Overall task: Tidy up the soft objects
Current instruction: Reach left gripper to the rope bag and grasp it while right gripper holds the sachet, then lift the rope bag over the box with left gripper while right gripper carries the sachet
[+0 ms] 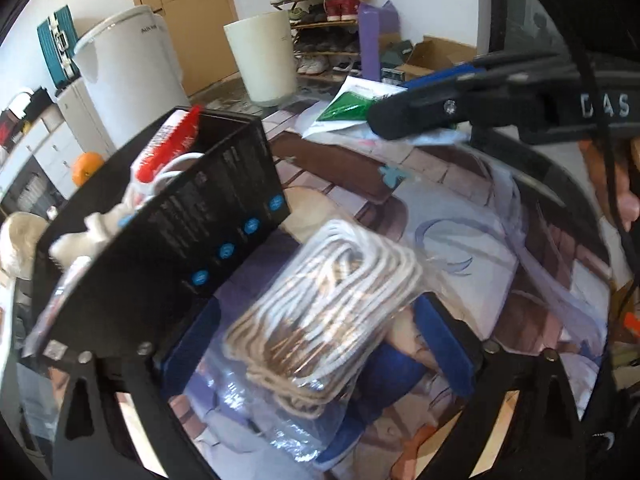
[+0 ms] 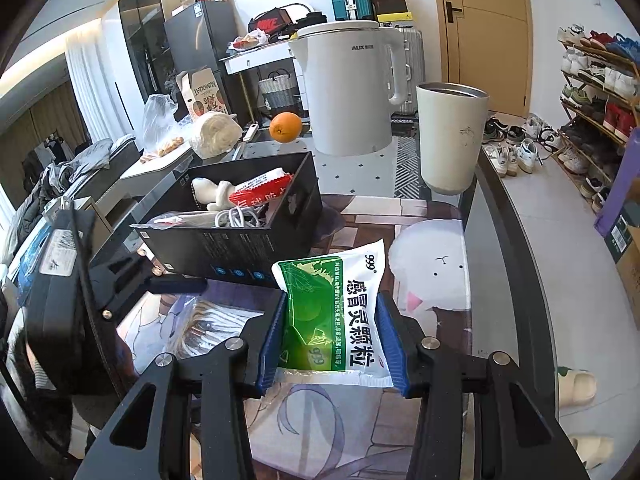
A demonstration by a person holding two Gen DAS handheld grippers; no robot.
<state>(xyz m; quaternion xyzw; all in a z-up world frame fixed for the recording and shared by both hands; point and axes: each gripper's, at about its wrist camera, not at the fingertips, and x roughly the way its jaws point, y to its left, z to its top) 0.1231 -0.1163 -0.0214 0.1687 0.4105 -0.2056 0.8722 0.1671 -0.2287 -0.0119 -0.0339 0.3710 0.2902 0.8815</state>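
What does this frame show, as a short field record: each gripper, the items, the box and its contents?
left gripper: open, straddling the bagged rope coil, pads not pressing it
right gripper: shut on the green and white sachet
black box: open on the table mat, behind both items
box contents: red and white packet, white soft toy, white cable
bystanders: white kettle, beige cup, orange
still outside box: rope coil, sachet
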